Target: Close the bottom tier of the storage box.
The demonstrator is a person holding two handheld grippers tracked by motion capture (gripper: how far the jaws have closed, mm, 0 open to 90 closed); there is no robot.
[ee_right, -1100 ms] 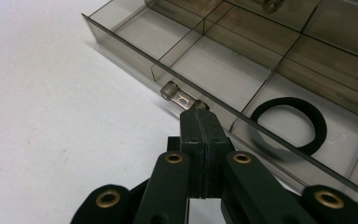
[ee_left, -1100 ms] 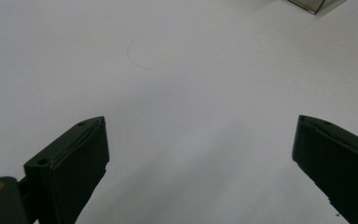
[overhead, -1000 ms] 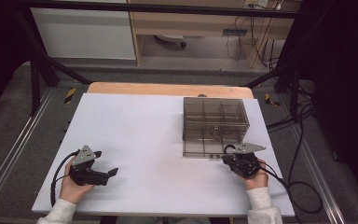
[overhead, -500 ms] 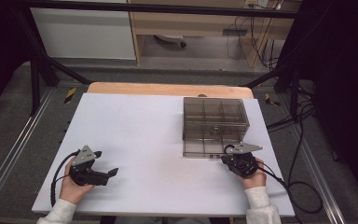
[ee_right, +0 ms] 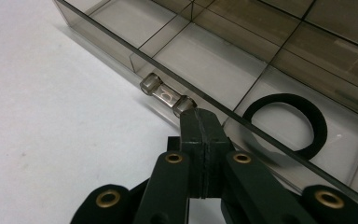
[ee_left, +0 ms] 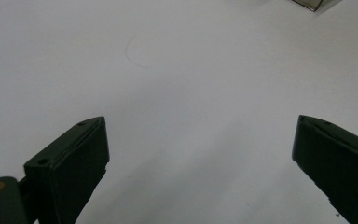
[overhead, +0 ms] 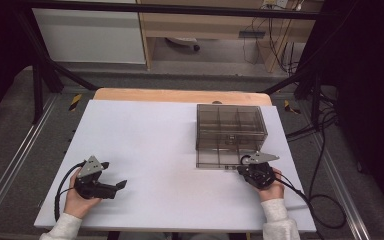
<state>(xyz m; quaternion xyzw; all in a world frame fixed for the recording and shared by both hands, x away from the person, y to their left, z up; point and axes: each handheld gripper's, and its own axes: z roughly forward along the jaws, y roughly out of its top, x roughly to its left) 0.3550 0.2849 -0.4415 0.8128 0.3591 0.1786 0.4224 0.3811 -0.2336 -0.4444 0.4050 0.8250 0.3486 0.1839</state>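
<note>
A smoky see-through compartment box [overhead: 230, 125] stands on the right of the white table [overhead: 150, 140], its bottom drawer [ee_right: 205, 60] pulled out toward me. A black ring [ee_right: 286, 123] lies in one drawer compartment. My right gripper [ee_right: 199, 122] is shut, its tips resting against the right end of the drawer's clear handle [ee_right: 167, 96]; I see nothing between the jaws. In the high view the right gripper [overhead: 245, 165] sits at the drawer's front edge. My left gripper [overhead: 114, 175] rests at the table's front left, open and empty, and its jaws stand wide over bare table in the left gripper view [ee_left: 200, 135].
Cables [overhead: 305, 195] trail from both grippers off the table's front edge. A wooden board edge [overhead: 180, 95] shows behind the white top. Black frame struts [overhead: 40, 75] and more cables flank the table on both sides.
</note>
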